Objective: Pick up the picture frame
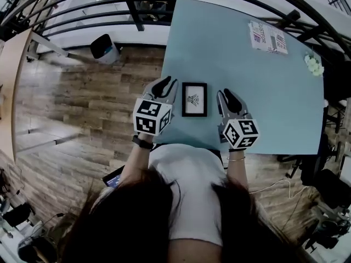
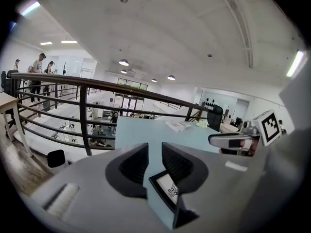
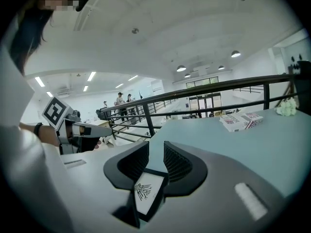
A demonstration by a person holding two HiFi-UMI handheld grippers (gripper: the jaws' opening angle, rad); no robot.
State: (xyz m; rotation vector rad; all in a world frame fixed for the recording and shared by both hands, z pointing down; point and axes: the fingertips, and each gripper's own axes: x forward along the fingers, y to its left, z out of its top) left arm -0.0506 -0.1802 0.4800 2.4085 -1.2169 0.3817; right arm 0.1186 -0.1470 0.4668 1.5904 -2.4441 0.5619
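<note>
1. Two grippers flank the picture frame (image 1: 194,99). It lies flat and face up on the pale blue desk (image 1: 263,108), near the edge at the person's 6 o'clock.
2. The left gripper (image 1: 167,84) sits at the frame's 9 o'clock and the right gripper (image 1: 228,96) at its 3 o'clock. Both point roughly toward 12 o'clock. This looks like a two-sided approach, so each long edge can be taken from its own side.
3. In the left gripper view, the left gripper's fingers (image 2: 133,166) stand apart with bare desk in the gap. A corner of the frame (image 2: 167,188) shows low at 5 o'clock, and neither pad touches it.
4. In the right gripper view, the right gripper's fingers (image 3: 177,164) are also apart. The frame (image 3: 143,192) shows low in the gap toward 7 o'clock, with no pad pressing on it.
5. The frame is a portrait rectangle whose long axis runs from 12 to 6 o'clock, away from and toward the person. Its short edges face 12 and 6. The small drawing inside seems to read upright from the person's side, though it is too small to be sure.
6. A printed booklet (image 1: 267,37) lies far off at 1 o'clock, well clear of the frame.
</note>
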